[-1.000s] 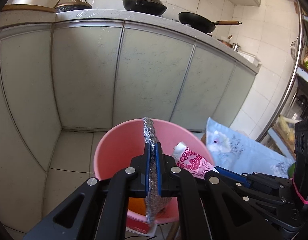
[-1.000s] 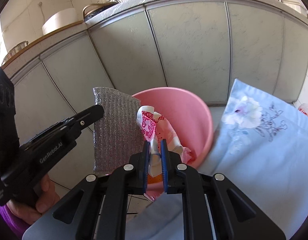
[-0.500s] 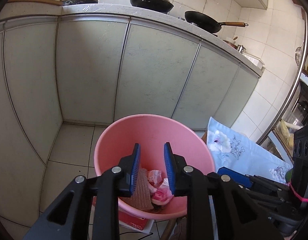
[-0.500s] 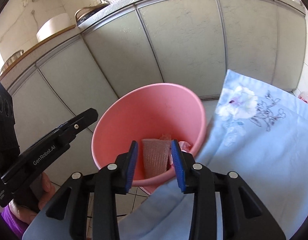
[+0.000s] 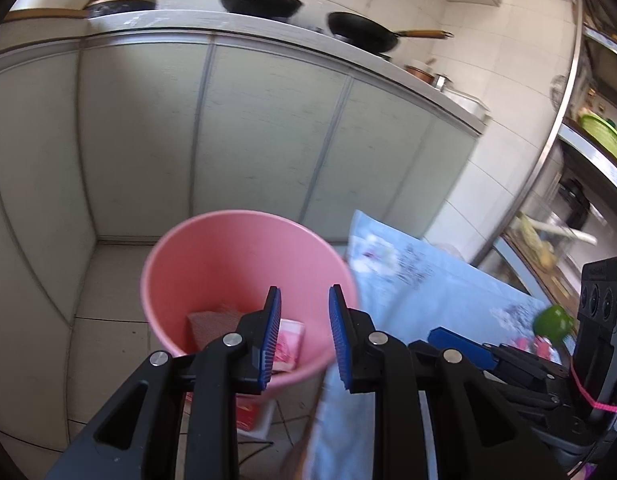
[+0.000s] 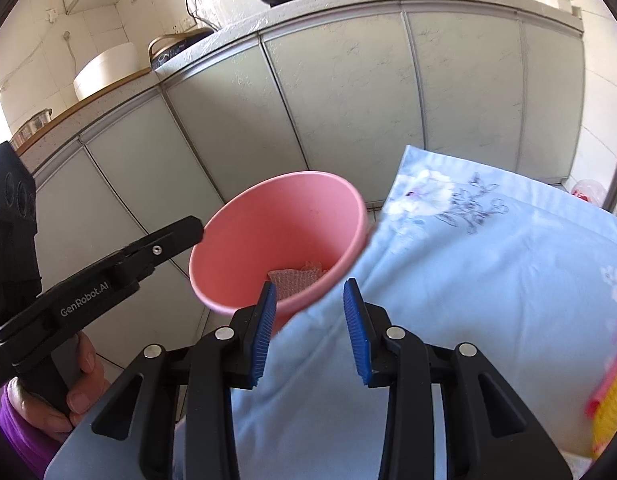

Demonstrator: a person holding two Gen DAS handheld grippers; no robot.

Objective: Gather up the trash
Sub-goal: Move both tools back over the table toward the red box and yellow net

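Trash already lies at the bottom of the pink bin (image 5: pixel 244 264): a grey mesh scouring pad (image 5: pixel 214 320) and, just beside it, a red-and-white printed wrapper (image 5: pixel 287 346). Whatever is left to gather sits the other way, on the surface under the pale blue flowered cloth (image 6: pixel 488 280) to the bin's right. A yellow and pink item (image 6: pixel 610 412) shows at that cloth's far right edge, too blurred to name, and a green object (image 5: pixel 552 322) rests further along. The right tool (image 6: pixel 310 328) hangs over the cloth, jaws partly apart and empty, nearer those items. The left tool (image 5: pixel 304 340), likewise part open and empty, hangs at the bin's near rim.
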